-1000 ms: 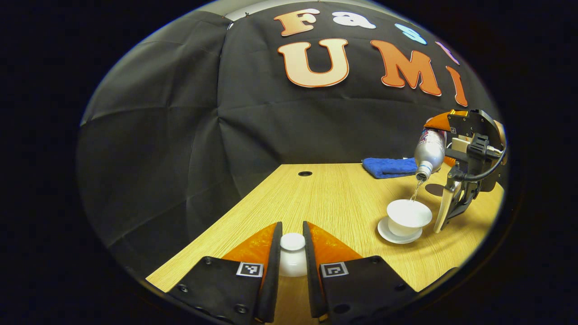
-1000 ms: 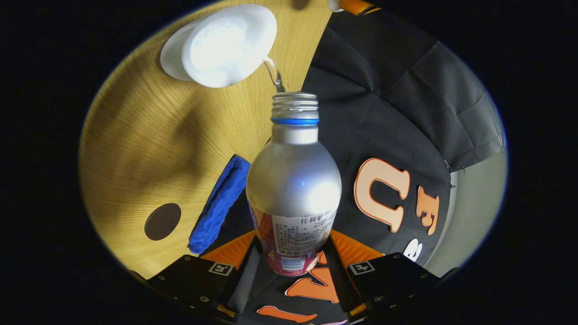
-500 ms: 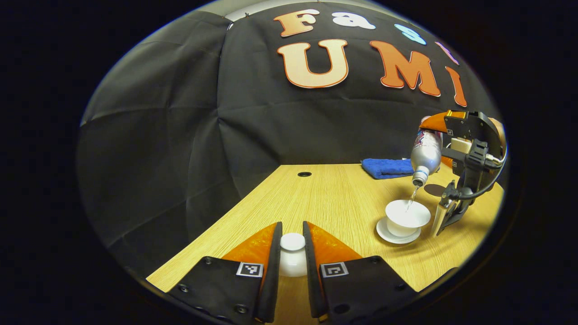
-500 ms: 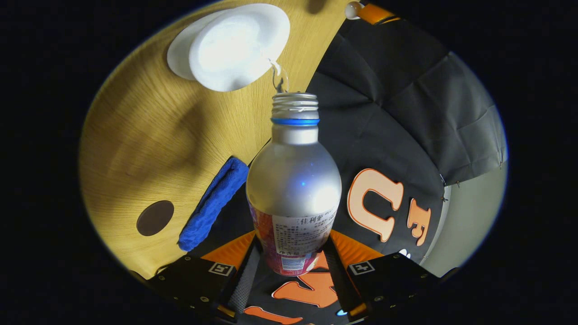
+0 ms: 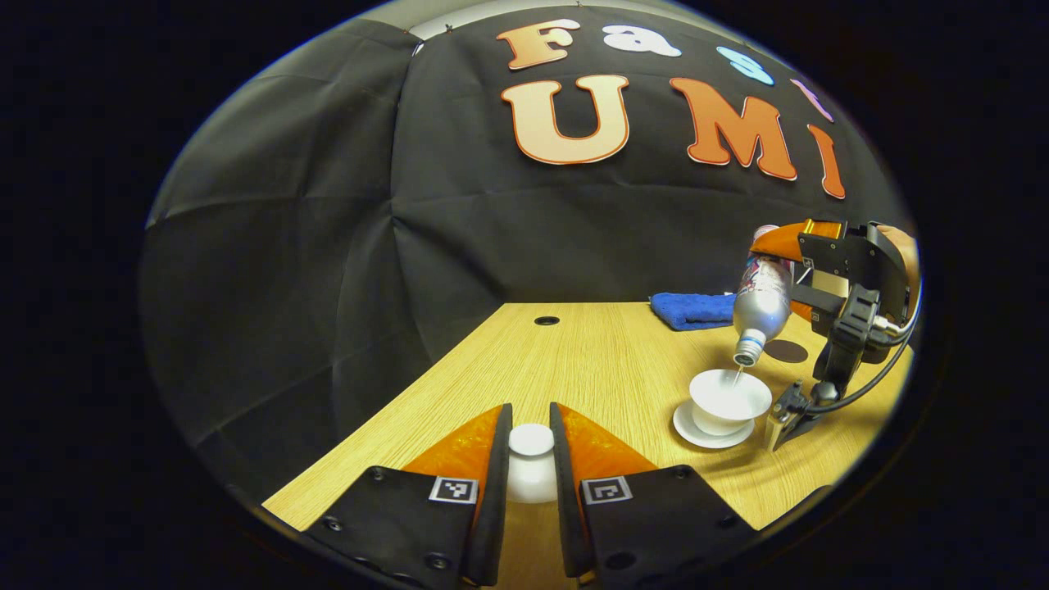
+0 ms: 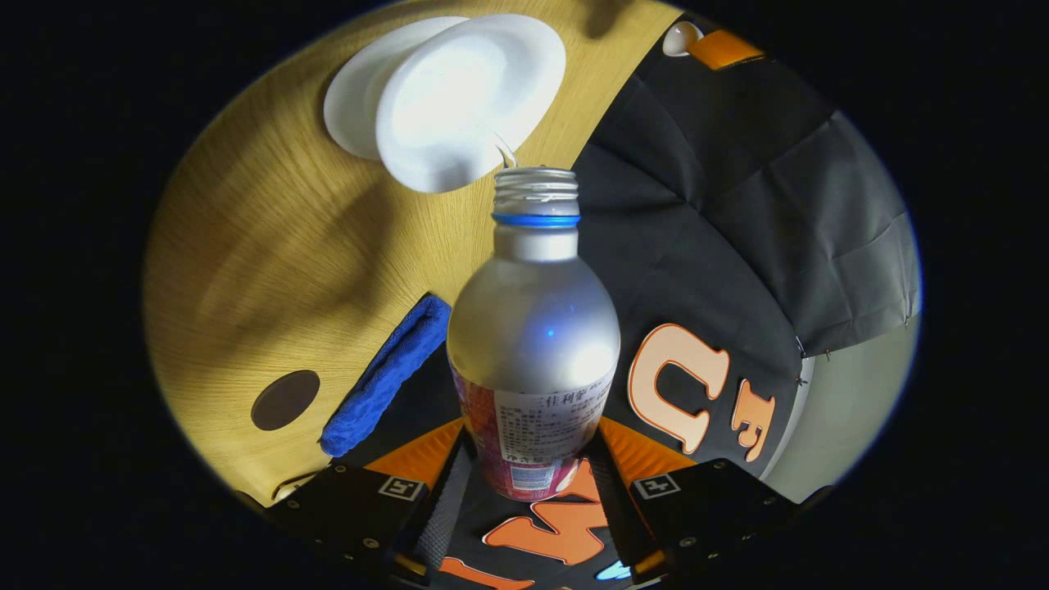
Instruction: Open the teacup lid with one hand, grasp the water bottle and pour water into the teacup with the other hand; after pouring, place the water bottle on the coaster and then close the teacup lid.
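My left gripper (image 5: 530, 449) is shut on the white teacup lid (image 5: 531, 469), held over the near part of the wooden table (image 5: 590, 360). At the right, the white teacup (image 5: 728, 399) stands uncovered on its white saucer (image 5: 710, 426). My right gripper (image 6: 533, 483) is shut on the silver water bottle (image 6: 533, 328), tipped mouth-down just above the teacup (image 6: 471, 98). A thin stream of water runs from the bottle mouth into the cup. The bottle (image 5: 761, 299) and that gripper (image 5: 783, 246) hang over the cup at the right. The dark round coaster (image 5: 786, 351) lies behind the cup.
A folded blue cloth (image 5: 692, 310) lies at the table's back edge, next to the coaster (image 6: 285, 400). A small round hole (image 5: 547, 320) is in the tabletop near the back. A black cable (image 5: 869, 381) hangs from the right gripper beside the cup.
The right gripper has lowered the bottle, so its mouth is closer to the teacup, and the visible stream is shorter. My left gripper stays still with the lid.
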The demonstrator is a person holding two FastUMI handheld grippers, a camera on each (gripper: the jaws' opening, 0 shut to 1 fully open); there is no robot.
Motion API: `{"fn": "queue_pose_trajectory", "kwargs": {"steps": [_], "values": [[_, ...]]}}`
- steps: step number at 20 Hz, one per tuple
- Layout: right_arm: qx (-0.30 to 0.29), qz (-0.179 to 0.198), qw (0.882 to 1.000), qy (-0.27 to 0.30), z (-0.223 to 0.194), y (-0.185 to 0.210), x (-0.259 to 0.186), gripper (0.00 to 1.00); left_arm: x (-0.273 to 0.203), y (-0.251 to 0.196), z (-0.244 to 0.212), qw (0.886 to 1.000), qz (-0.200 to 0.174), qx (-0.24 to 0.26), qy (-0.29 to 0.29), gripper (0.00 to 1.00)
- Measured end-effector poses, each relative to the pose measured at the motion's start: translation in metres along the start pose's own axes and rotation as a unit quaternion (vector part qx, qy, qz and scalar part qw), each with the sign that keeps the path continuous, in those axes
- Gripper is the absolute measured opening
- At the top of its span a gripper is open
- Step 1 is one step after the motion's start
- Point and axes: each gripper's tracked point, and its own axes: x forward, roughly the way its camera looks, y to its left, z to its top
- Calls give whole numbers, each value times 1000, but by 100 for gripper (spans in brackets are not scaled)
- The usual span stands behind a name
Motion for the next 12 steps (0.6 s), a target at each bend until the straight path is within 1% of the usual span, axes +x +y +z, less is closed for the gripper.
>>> {"fn": "queue_pose_trajectory", "kwargs": {"steps": [2,3,7,9,10,11,12], "values": [[5,6,1000,-6,3,2,1,77,0,-1,1,1000,-1,0,-3,32],[15,16,1000,-6,4,9,1,77,-1,-2,2,1000,-2,-1,-4,32],[95,57,994,-3,8,32,-5,78,1,-11,-1,1000,-12,-14,-1,32],[143,78,987,1,11,42,-9,78,2,-15,1,1000,-15,-16,-2,32],[171,91,981,4,13,47,-11,78,1,-17,2,1000,-17,-17,-3,33],[199,104,974,4,15,52,-12,78,2,-19,4,1000,-18,-18,-5,28],[228,118,967,4,18,58,-12,78,2,-22,6,1000,-20,-20,-7,32]]}}
